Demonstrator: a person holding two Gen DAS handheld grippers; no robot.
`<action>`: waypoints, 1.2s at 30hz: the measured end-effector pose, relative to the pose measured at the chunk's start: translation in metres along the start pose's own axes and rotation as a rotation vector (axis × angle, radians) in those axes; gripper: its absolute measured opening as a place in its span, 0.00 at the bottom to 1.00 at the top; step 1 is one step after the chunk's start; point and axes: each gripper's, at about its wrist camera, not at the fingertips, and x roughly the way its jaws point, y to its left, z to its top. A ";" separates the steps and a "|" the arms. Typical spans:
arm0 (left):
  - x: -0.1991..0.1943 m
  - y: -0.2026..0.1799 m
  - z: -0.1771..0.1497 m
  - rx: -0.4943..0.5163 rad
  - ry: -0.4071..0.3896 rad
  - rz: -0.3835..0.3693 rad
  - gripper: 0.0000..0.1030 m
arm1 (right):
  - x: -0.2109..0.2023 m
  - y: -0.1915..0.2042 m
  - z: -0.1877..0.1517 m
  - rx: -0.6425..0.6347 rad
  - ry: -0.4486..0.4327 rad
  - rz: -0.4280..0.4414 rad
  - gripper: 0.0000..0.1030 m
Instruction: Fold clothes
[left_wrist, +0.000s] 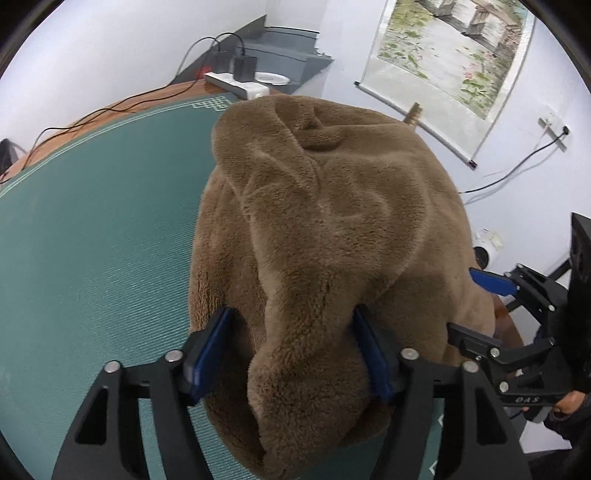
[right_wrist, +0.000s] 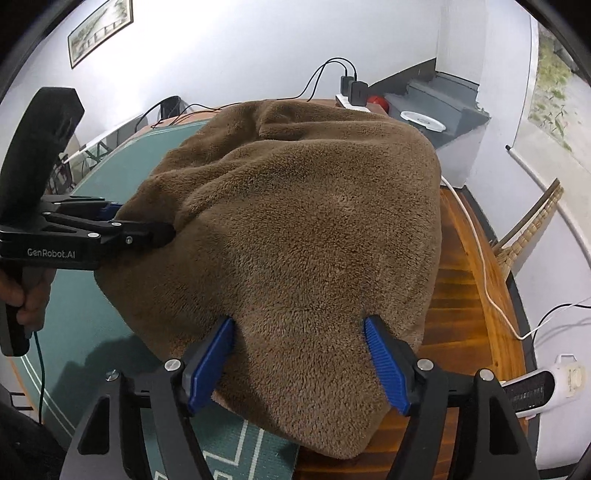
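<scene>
So there's a big brown fleece garment (left_wrist: 332, 229) bunched up in a thick heap on the tabletop (right_wrist: 469, 295), lying partly on the green mat (left_wrist: 92, 240) and partly over the bare wooden strip along the mat's right side. The near edge of it spills toward both cameras.

The left gripper (left_wrist: 291, 354) has its blue pads (left_wrist: 208, 354) either side of a fat fold at the near edge of the fleece. The jaws look spread fairly wide, but the plush fills the whole gap between them and touches both pads, so it reads as gripping that fold. From the right wrist view you can see the same gripper (right_wrist: 147, 225) coming in from the side with its tips sunk into the pile, and a hand (right_wrist: 26, 291) wrapped around its handle.

The right gripper (right_wrist: 299, 360) is the same story: blue pads (right_wrist: 388, 365) standing apart with a wide tongue of fleece between them. The fabric sits against the left pad; on the right pad I honestly can't tell if it's pressed or just lying beside it, so can't say for sure that it's clamped.

Background stuff: a white power strip (left_wrist: 236, 85) with black chargers plugged in at the far end of the tabletop, a white plate (right_wrist: 423, 120) on a grey step, and a hanging scroll painting (left_wrist: 454, 55) on the wall
</scene>
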 end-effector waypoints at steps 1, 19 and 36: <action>0.000 0.000 -0.001 -0.005 -0.001 0.011 0.76 | 0.001 0.001 0.000 0.001 -0.001 -0.006 0.73; -0.065 -0.059 -0.015 -0.023 -0.063 0.131 1.00 | -0.036 -0.010 -0.002 0.186 0.063 -0.063 0.85; -0.067 -0.083 -0.020 -0.024 -0.043 0.116 1.00 | -0.068 -0.013 -0.028 0.209 0.078 -0.128 0.85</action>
